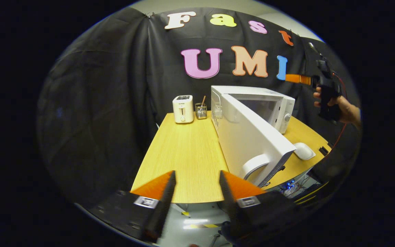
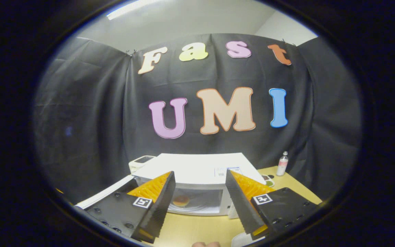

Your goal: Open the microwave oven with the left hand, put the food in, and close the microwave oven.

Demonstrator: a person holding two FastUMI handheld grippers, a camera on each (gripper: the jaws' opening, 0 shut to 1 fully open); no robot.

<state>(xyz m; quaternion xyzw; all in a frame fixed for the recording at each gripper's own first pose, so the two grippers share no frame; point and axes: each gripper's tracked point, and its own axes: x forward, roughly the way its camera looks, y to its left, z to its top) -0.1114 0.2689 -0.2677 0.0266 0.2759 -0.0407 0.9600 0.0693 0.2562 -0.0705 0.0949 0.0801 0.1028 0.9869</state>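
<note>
already the food (image 2: 181, 200), a small round orange-brown piece, sits inside the microwave oven (image 2: 197, 178) on what looks like a pale plate, seen through the open front in the right gripper view. the microwave door (image 1: 252, 144) hangs swung out toward the front of the wooden table (image 1: 187, 154), its curved handle (image 1: 254, 164) at the near end, just beside the left gripper (image 1: 197, 192).

the step in hand seems to be closing. it would go best by laying one finger of the left gripper flat against the outer face of the door near the handle and pushing in an arc about the hinge, steady until the latch catches, without shoving the oven back toward the toaster (image 1: 183, 109) and the glass holder (image 1: 201, 110) behind it.

the left gripper's jaws stand wide apart, holding nothing and touching nothing. the right gripper (image 2: 199, 202) is likewise spread wide and empty, raised above and in front of the oven, well clear of the door's path; a hand (image 1: 338, 106) carries it.
</note>
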